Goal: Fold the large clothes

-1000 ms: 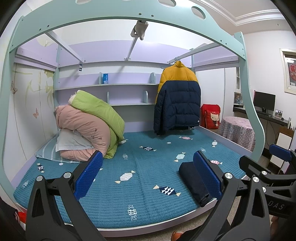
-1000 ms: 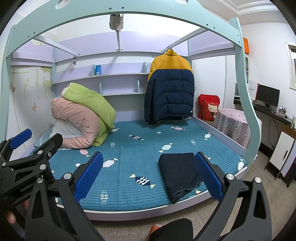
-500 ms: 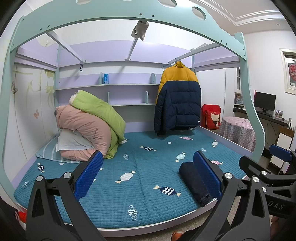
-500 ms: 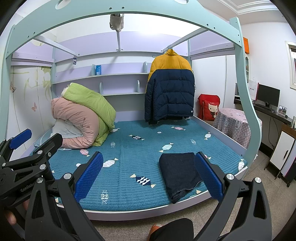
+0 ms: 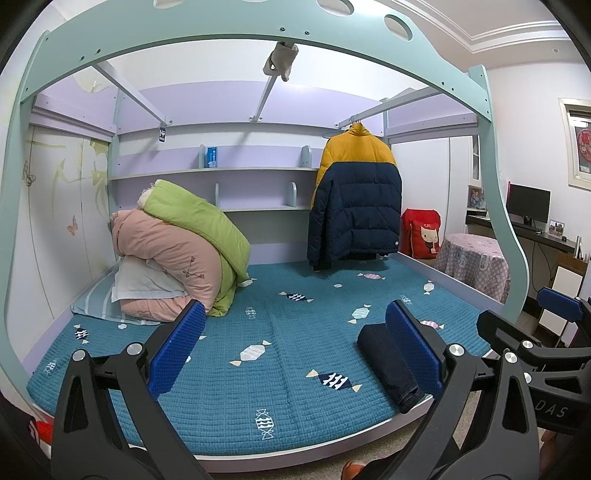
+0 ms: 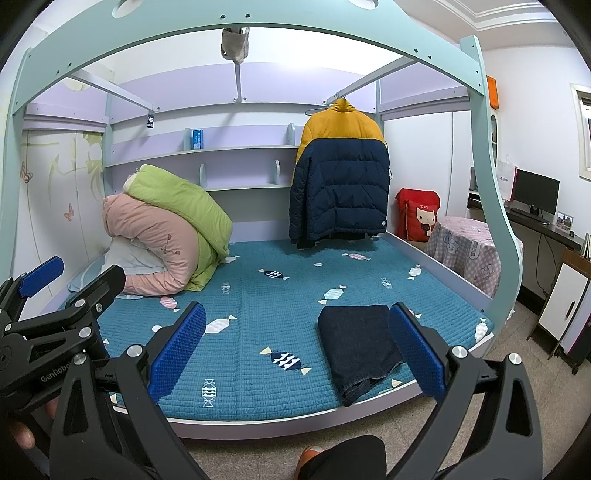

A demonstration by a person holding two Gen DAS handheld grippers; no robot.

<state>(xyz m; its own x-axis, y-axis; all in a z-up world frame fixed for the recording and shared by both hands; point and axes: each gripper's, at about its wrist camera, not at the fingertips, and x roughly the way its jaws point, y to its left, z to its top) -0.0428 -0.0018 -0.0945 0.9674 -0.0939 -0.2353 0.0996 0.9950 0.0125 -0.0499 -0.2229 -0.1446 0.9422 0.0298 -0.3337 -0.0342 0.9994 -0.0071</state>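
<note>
A dark navy garment, folded into a rectangle, lies at the front right edge of the teal bed cover; the left wrist view shows the same garment. A yellow and navy puffer jacket hangs on a hanger from the rail at the back right, and the jacket also shows in the left wrist view. My right gripper is open, held in front of the bed and above the floor. My left gripper is open too, off to the left. Neither holds anything.
Rolled pink and green quilts with a pillow fill the bed's back left. The teal bed frame arch spans overhead. To the right stand a covered round table, a red bag and a desk with a monitor.
</note>
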